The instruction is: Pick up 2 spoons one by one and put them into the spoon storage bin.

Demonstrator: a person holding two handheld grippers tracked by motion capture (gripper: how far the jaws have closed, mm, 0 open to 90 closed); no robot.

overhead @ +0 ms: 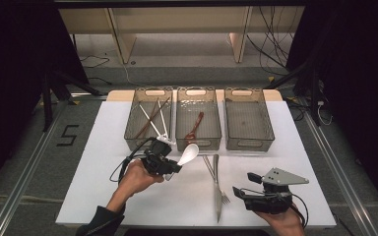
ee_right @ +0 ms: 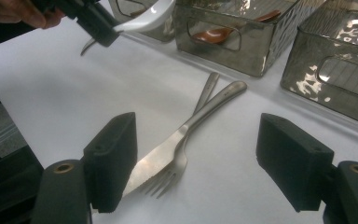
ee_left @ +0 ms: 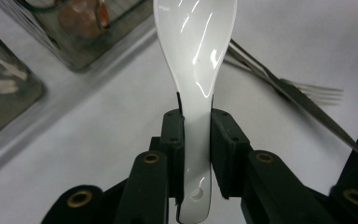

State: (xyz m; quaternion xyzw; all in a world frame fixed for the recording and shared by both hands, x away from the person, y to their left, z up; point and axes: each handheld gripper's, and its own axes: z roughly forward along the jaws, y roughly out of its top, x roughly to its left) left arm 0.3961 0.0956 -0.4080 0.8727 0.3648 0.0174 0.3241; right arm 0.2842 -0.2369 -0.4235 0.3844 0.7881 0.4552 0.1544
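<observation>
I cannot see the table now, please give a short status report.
Left gripper shut on white spoon, lifted. Right gripper open. Knife, fork on table.
</observation>
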